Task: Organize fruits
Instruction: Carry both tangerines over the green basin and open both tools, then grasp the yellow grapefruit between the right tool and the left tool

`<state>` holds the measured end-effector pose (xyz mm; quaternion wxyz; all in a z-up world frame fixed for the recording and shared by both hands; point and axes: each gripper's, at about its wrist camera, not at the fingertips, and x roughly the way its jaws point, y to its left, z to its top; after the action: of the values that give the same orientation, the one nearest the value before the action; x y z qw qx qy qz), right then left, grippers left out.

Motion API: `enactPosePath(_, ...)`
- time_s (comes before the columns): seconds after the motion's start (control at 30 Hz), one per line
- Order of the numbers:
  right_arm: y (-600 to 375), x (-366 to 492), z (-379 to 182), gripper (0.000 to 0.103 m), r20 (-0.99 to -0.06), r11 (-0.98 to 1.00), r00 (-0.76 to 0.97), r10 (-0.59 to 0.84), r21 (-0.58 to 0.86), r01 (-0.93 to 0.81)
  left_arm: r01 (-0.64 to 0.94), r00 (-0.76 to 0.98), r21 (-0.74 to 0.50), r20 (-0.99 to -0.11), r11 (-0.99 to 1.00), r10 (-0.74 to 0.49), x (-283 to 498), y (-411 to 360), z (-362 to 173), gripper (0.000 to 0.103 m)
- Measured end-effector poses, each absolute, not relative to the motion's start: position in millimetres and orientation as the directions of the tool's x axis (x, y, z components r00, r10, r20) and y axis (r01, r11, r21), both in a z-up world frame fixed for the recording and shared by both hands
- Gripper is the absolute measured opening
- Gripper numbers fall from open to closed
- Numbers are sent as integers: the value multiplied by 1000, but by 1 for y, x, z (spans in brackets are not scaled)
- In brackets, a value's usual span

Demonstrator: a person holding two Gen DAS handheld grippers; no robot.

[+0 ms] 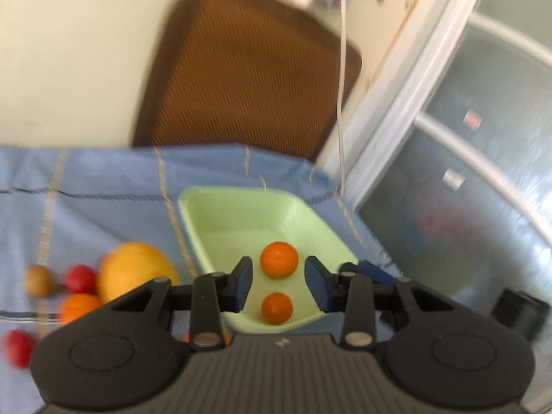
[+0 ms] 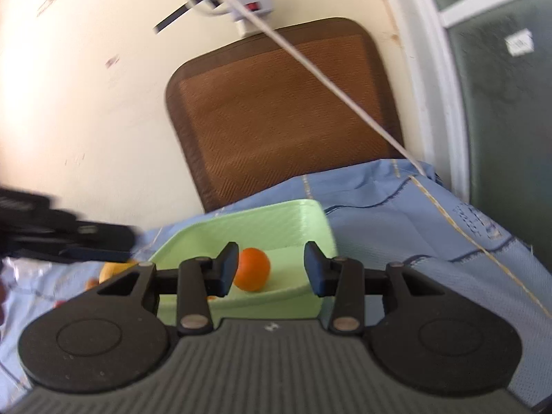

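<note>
Two oranges (image 1: pixel 278 259) in tray (image 1: pixel 220 207), fruit pile (image 1: pixel 134 272) apparently left, chair (image 1: pixel 248 79) behind

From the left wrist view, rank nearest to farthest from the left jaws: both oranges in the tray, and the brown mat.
1. Near orange, low between the jaws, tray front.
2. Far orange, just beyond it.
3. Brown mat, against the wall behind.

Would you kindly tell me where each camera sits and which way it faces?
Left wrist: on the left gripper, looking forward and down past empty, parted jaws into the green tray with two oranges; more fruit lies left on the blue cloth.
Right wrist: on the right gripper, jaws empty and apart, facing the tray; the left gripper crosses at left.
Shared: tray, cloth, brown mat, white cable.
</note>
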<state>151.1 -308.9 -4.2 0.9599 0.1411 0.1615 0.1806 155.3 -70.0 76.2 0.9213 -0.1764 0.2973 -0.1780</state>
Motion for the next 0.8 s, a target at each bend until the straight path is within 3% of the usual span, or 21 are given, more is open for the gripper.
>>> enactPosePath(0.13,-319,152,-7,44,-237,883,903,359,399,-246,120,845,-406,-438,906,-308,107,-13,84,35)
enactPosePath(0.3,-318,144,-1,44,-214,880,922,321,426,-208,-48,866,-394,-475,918,-158,65,50,66,35)
enactPosePath(0.43,-278,120,18,45,-186,857,874,449,365,-363,-86,855,-383,-503,920,-129,57,74,47,35)
enactPosePath(0.6,-192,112,28,45,-303,824,768,565,160,-543,-68,836,-441,-514,895,-190,64,77,26,35)
enactPosePath(0.7,-155,125,28,47,-374,823,752,544,59,-566,-20,839,-401,-505,916,-203,61,67,20,36)
enactPosePath(0.8,-131,140,24,55,-438,816,737,514,-13,-577,13,847,-385,-486,923,-215,57,65,15,38)
